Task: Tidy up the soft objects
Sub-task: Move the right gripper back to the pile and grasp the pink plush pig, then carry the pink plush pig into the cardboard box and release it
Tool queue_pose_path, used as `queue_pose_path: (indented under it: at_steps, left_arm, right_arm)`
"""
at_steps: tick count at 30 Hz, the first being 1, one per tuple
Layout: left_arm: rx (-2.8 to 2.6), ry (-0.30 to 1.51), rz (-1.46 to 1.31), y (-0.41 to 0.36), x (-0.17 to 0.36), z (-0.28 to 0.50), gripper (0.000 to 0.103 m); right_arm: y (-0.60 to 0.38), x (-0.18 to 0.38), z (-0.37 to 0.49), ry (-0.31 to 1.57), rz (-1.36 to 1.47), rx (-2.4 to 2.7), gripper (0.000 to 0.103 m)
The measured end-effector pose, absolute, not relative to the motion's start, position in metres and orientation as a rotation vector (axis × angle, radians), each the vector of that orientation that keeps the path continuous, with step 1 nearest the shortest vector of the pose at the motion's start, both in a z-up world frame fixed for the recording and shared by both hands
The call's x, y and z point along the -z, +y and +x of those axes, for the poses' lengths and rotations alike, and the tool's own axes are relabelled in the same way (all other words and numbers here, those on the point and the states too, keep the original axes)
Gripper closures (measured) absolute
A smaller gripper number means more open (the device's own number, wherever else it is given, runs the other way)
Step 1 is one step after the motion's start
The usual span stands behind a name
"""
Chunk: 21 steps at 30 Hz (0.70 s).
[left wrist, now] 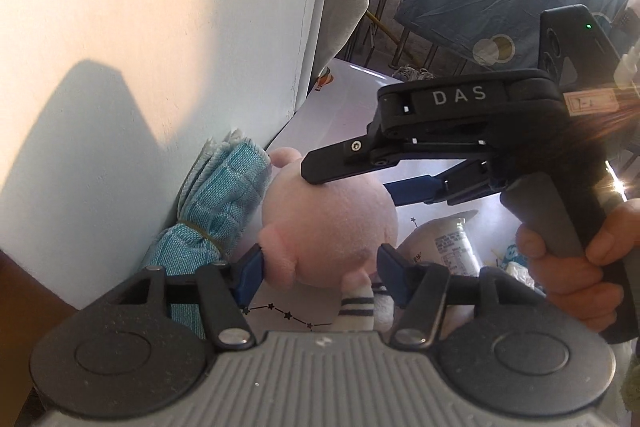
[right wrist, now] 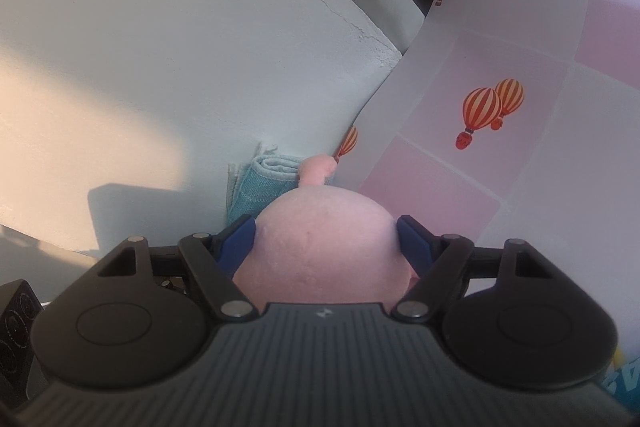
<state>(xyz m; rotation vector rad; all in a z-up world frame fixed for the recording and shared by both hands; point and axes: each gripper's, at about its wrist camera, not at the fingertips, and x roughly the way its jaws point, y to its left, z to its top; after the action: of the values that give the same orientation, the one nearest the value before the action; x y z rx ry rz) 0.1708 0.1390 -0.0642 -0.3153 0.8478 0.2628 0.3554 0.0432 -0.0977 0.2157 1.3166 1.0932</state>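
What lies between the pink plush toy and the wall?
A rolled blue towel lies between the pink plush toy and the wall, against both, shown in the left wrist view.

The wall [right wrist: 160, 47] and rolled towel [left wrist: 216, 211] block the plush toy's [left wrist: 328, 223] left (touching it); the patterned mat [right wrist: 500, 155] beyond lies open.

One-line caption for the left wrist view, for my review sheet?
Both tools, left and right, close around a pink plush toy beside a rolled teal towel against the wall.
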Motion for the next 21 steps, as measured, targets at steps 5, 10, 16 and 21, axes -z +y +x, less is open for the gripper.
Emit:
queue_pose_path:
  at_steps: [5, 10, 16, 21]
  left_arm:
    - [-0.238, 0.758, -0.322, 0.135, 0.040, 0.152, 0.042]
    - [-0.183, 0.672, -0.341, 0.126, 0.010, 0.127, 0.042]
    - [-0.075, 0.601, -0.328, 0.094, -0.024, 0.101, 0.042]
    - [0.065, 0.576, -0.305, 0.048, -0.045, 0.089, 0.042]
  right_arm:
    - [0.029, 0.077, 0.352, 1.286, 0.302, -1.109, 0.026]
    - [0.007, 0.048, 0.341, 1.238, 0.378, -1.114, 0.027]
    - [-0.044, 0.011, 0.315, 1.178, 0.470, -1.091, 0.028]
    - [-0.115, -0.017, 0.288, 1.121, 0.551, -1.039, 0.028]
